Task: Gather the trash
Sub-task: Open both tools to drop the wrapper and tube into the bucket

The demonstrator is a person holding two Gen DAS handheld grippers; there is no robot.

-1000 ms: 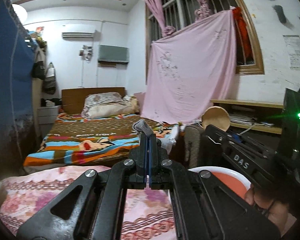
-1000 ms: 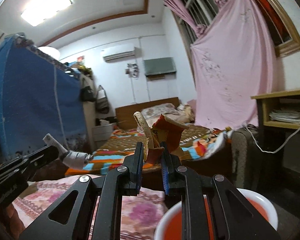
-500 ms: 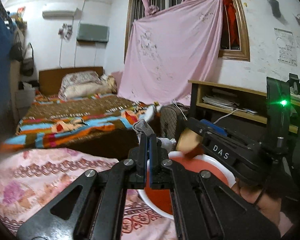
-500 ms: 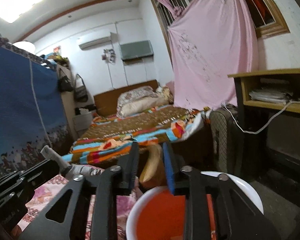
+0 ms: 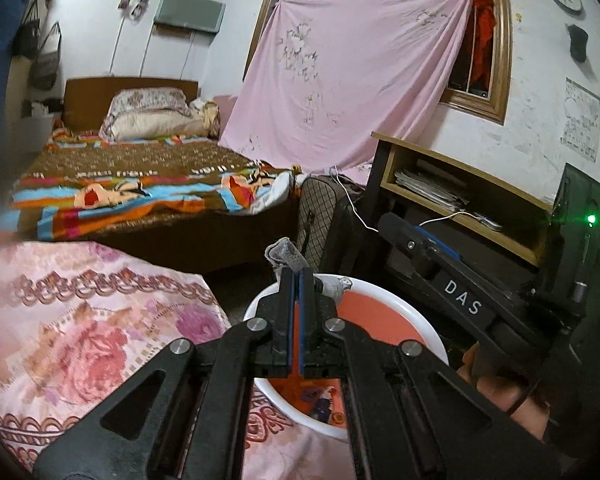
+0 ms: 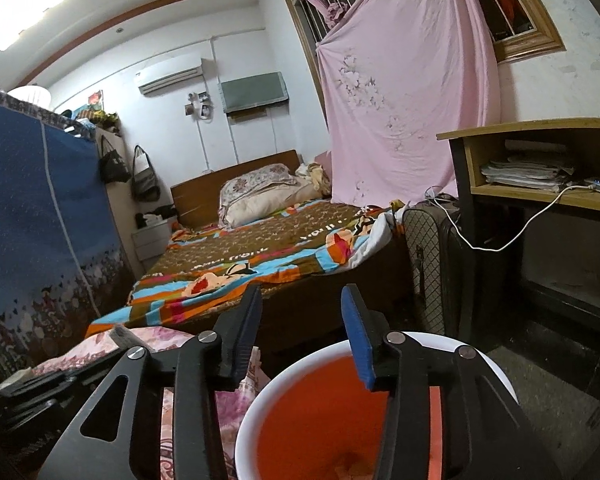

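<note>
A crumpled grey-white wrapper [image 5: 286, 254] sticks out of the left tool [image 5: 297, 280], clamped there, its long axis running toward 11 o'clock, above the red basin [image 5: 428, 330]. The right tool [image 6: 300, 312], empty, is opening over the basin.

Both wrist cameras look along their fingers, tilted slightly down, close over the basin [image 5: 428, 328] [image 6: 260, 408]. Both share the far bed [image 5: 140, 176] [image 6: 260, 248].

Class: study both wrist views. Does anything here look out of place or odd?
Yes: a pink sheet hangs over the barred window as a makeshift curtain. A white cable dangles loose off the desk shelf.
</note>
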